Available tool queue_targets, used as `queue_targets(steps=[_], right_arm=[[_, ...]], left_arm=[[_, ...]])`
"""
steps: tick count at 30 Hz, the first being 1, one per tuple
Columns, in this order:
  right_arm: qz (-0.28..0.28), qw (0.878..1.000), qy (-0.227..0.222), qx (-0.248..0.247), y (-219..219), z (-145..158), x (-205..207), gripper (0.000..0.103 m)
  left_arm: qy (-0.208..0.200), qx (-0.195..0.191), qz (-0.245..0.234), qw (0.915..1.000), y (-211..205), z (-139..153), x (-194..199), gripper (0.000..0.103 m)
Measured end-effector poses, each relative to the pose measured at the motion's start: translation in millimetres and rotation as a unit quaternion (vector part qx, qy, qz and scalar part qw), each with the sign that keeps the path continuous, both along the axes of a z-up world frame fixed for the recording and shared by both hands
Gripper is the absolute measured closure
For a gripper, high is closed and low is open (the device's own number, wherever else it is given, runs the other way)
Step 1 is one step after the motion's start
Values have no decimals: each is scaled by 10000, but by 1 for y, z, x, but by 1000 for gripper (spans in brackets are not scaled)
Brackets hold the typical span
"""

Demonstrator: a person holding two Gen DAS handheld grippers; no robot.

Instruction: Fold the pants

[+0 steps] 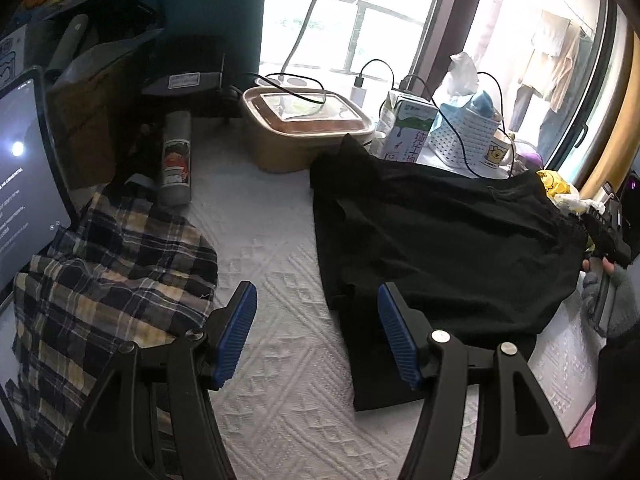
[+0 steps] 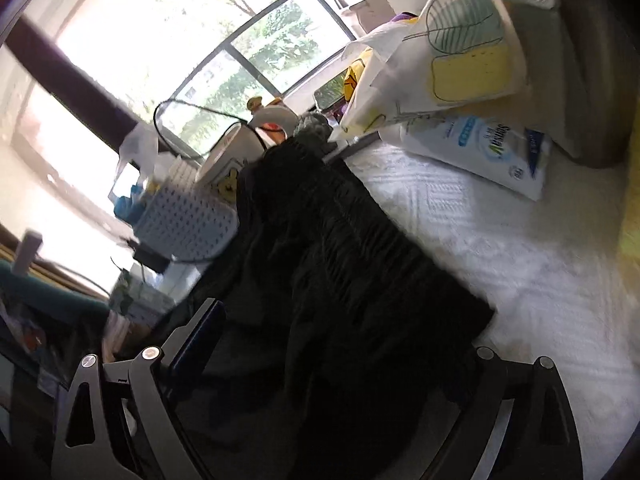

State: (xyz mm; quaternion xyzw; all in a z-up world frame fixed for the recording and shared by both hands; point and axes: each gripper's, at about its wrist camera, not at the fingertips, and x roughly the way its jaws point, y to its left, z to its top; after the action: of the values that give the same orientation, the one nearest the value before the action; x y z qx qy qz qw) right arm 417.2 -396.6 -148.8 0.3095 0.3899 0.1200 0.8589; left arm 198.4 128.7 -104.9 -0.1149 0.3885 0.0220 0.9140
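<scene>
- Black pants (image 1: 440,240) lay folded on a white textured bedspread (image 1: 272,360), filling the 3 o'clock half of the left wrist view; their near corner was cut off behind the left gripper's (image 1: 318,332) right-hand finger.
- Motion blur softened the right wrist view, so the pants (image 2: 340,280) read there as a dark mass with gathered ribs, and the right-hand blue pad could not be made out against the cloth.
- Plaid cloth (image 1: 112,280) sat heaped at 9 o'clock, partly hidden by the gripper frame, with a tablet screen (image 1: 24,184) cut off by the edge.
- Only the left wrist view showed the plaid heap, a spray can (image 1: 176,156) at 11 o'clock, a lidded tan box (image 1: 304,128) at 12 o'clock and a gloved hand (image 1: 608,300) at 3 o'clock holding the right gripper's handle.
- Only the right wrist view showed a white pouch (image 2: 480,152) and a printed bag (image 2: 440,60) at 1 o'clock; a white perforated basket (image 2: 192,220) and a mug (image 2: 228,164) appeared in both.
- Left gripper stood partly open above bare bedspread, with nothing between its 2 blue pads (image 1: 240,332), just beside the pants' edge.
- Right gripper (image 2: 336,368) stood wide open, its fingers straddling the pants below without pressing on them.
</scene>
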Motion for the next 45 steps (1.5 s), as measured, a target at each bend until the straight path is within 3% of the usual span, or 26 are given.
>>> queue_targets(steps=[2, 3, 4, 6, 9, 16, 22, 29, 35, 38, 39, 41, 43, 45], right_arm=[[-81, 9996, 9, 261, -5, -1, 7, 9], [-67, 9995, 33, 315, -4, 0, 10, 16], [-41, 9995, 57, 298, -4, 1, 11, 43], [-143, 9998, 144, -4, 0, 3, 11, 77], [-137, 9998, 72, -83, 5, 8, 7, 80], [73, 9955, -556, -765, 44, 58, -14, 80], [741, 9787, -1054, -1600, 124, 93, -37, 80], [1836, 9440, -1337, -2394, 252, 90, -60, 80], [2858, 9067, -1326, -2803, 356, 53, -88, 80], [3448, 8765, -1115, -3170, 401, 28, -105, 80], [3571, 8732, -1046, -3147, 409, 21, -110, 78], [3801, 8651, -974, -3126, 420, 12, -118, 63], [4039, 8576, -1036, -3011, 427, 10, -130, 32], [4250, 8493, -1173, -2902, 428, 12, -142, 25]], left_arm=[[-18, -5, 2, 10000, 2, 1, -1, 40], [-30, -8, 4, 10000, 2, 1, -2, 40], [-48, -10, 5, 10000, 3, 2, -2, 40], [-71, -11, 14, 10000, 5, 3, -3, 40], [-100, -11, 31, 9999, 7, 3, -4, 40], [-207, -115, -18, 9997, 13, 4, -6, 40], [-296, -292, -54, 9991, 20, 3, -10, 40], [-435, -524, -84, 9976, 36, 7, -19, 40], [-464, -607, 44, 9971, 55, 5, -29, 40], [-406, -640, 191, 9969, 65, 2, -34, 40], [-394, -646, 229, 9969, 68, 2, -36, 40], [-403, -642, 275, 9967, 71, 2, -41, 40], [-418, -615, 312, 9967, 74, 3, -43, 40], [-428, -584, 354, 9967, 77, 4, -45, 40]])
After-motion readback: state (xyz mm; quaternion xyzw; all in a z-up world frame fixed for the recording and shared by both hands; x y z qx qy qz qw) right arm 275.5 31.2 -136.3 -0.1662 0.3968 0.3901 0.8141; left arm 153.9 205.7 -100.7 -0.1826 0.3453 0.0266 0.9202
